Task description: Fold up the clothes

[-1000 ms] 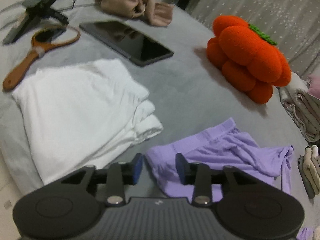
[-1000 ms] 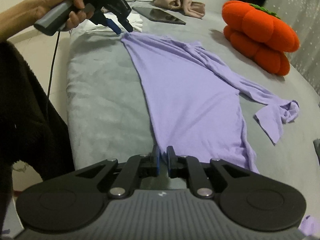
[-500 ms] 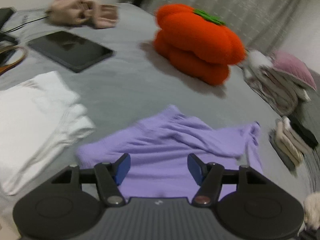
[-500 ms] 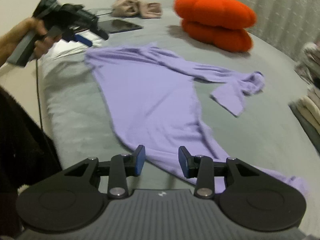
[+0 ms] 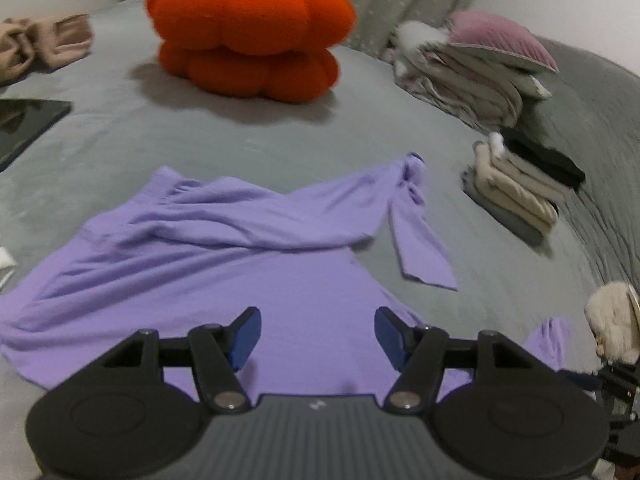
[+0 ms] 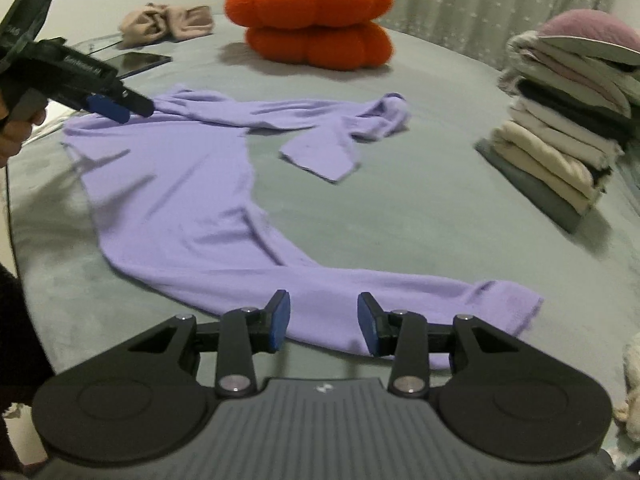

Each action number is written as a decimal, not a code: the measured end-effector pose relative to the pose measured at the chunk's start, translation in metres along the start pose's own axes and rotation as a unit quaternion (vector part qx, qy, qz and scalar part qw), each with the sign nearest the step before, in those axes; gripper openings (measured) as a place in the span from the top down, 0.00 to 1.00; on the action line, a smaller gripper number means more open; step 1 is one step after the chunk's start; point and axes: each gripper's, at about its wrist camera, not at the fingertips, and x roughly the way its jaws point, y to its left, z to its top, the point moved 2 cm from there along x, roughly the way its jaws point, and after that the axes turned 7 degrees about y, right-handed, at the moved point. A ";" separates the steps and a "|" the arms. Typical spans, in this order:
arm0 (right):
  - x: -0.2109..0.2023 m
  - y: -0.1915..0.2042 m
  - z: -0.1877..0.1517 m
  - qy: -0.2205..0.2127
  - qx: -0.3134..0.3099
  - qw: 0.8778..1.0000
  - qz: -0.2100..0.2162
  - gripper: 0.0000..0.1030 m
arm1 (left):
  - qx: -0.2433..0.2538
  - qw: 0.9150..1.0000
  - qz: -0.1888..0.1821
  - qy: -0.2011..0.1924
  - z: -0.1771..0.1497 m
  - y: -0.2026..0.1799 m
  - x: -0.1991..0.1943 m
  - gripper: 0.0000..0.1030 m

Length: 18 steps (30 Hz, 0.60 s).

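Observation:
A lilac long-sleeved shirt [image 5: 224,264] lies spread flat on the grey bed cover [image 5: 200,136]. One sleeve is folded across and bunched at its cuff [image 6: 384,120]; the other sleeve [image 6: 460,296] trails to the right. My left gripper [image 5: 318,332] hovers open over the shirt's body with nothing between its blue pads. In the right wrist view that left gripper [image 6: 120,106] sits above the shirt's far corner, held by a hand. My right gripper [image 6: 323,320] stands open just above the near sleeve of the shirt [image 6: 168,184], not pinching it.
An orange pumpkin cushion [image 6: 312,20] sits at the back of the bed. Stacks of folded clothes [image 6: 560,132] line the right side. A dark tablet [image 6: 136,62] and a crumpled beige garment [image 6: 168,24] lie at the back left. Bare grey cover shows between shirt and stacks.
Both grippers have opened and swung to the right. The right one let go of the shirt edge it pinched; the shirt now lies flat on the bed.

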 end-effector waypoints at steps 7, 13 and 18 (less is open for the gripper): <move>-0.002 -0.023 -0.010 0.000 0.020 1.000 -0.024 0.58 | 0.030 0.999 -0.016 0.022 -0.003 -0.036 0.019 0.38; -0.008 -0.035 -0.020 -0.002 0.032 0.999 -0.039 0.56 | 0.060 0.997 -0.034 0.043 -0.006 -0.076 0.039 0.38; -0.012 -0.049 -0.028 -0.007 0.056 0.997 -0.047 0.56 | 0.089 0.993 -0.060 0.056 -0.007 -0.121 0.059 0.39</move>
